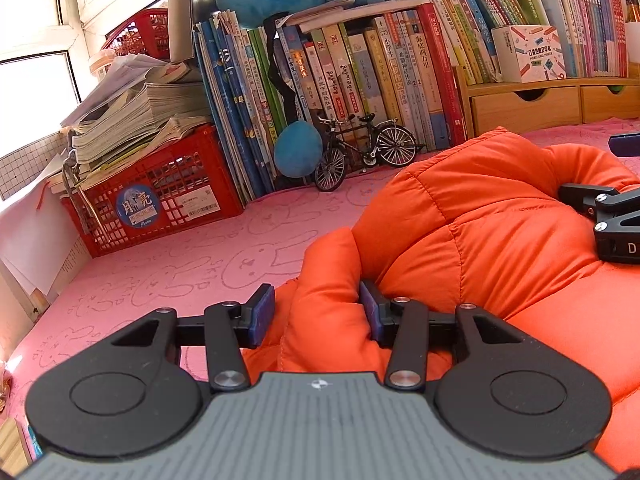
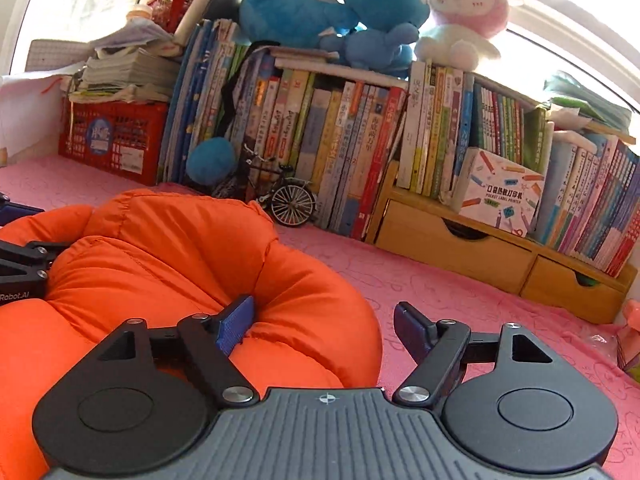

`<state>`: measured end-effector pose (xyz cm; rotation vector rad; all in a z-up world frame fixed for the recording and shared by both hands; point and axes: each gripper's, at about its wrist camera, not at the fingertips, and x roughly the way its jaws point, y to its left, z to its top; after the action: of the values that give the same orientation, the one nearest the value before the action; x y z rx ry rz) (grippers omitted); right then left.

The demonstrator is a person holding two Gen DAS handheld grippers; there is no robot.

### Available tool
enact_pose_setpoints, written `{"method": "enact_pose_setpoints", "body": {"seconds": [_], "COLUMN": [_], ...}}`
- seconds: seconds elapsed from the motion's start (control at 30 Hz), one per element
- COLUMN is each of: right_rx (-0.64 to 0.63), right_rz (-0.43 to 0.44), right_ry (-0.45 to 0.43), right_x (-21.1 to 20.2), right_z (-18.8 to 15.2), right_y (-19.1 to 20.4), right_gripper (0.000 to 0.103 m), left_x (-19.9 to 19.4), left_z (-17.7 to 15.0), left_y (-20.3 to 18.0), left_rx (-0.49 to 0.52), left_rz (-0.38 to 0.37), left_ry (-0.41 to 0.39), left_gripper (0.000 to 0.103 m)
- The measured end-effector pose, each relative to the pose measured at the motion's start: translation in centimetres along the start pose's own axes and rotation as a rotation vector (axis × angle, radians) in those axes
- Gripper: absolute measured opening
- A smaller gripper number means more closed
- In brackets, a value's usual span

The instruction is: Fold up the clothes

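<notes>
Pink bedding [image 1: 168,264] underlies orange jacket [image 1: 480,240]: left tongs [image 1: 316,312] pinch it, right tongs [image 2: 324,324] released.

A pink rabbit-print cloth [image 1: 168,264] covered the surface, backed by a row of books [image 2: 320,152], a red crate [image 1: 160,196] stacked with papers, wooden drawers [image 2: 472,252], plush toys [image 2: 332,8] and bright windows [image 1: 32,92].
</notes>
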<state>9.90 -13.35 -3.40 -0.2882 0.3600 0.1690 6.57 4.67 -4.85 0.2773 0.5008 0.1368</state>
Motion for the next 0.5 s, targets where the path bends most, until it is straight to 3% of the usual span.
{"method": "enact_pose_setpoints", "body": {"seconds": [0.1, 0.3, 0.37, 0.5], "right_rx": [-0.028, 0.089, 0.224, 0.570], "right_rz": [-0.035, -0.044, 0.039, 0.315], "right_ry": [0.002, 0.059, 0.091, 0.206], "right_x": [0.8, 0.8, -0.6, -2.3], "right_z": [0.1, 1.1, 1.0, -1.2], "right_y": [0.0, -2.4, -4.4, -9.1], "right_gripper": [0.075, 0.078, 0.078, 0.083], "left_x": [0.1, 0.1, 0.1, 0.2], "left_z": [0.0, 0.0, 0.0, 0.0], "left_y": [0.0, -0.1, 0.0, 0.2], "left_rx": [0.000, -0.001, -0.009, -0.024], "left_rz": [0.002, 0.003, -0.002, -0.013], "left_ry": [0.002, 0.005, 0.007, 0.011], "left_gripper": [0.045, 0.045, 0.045, 0.045]}}
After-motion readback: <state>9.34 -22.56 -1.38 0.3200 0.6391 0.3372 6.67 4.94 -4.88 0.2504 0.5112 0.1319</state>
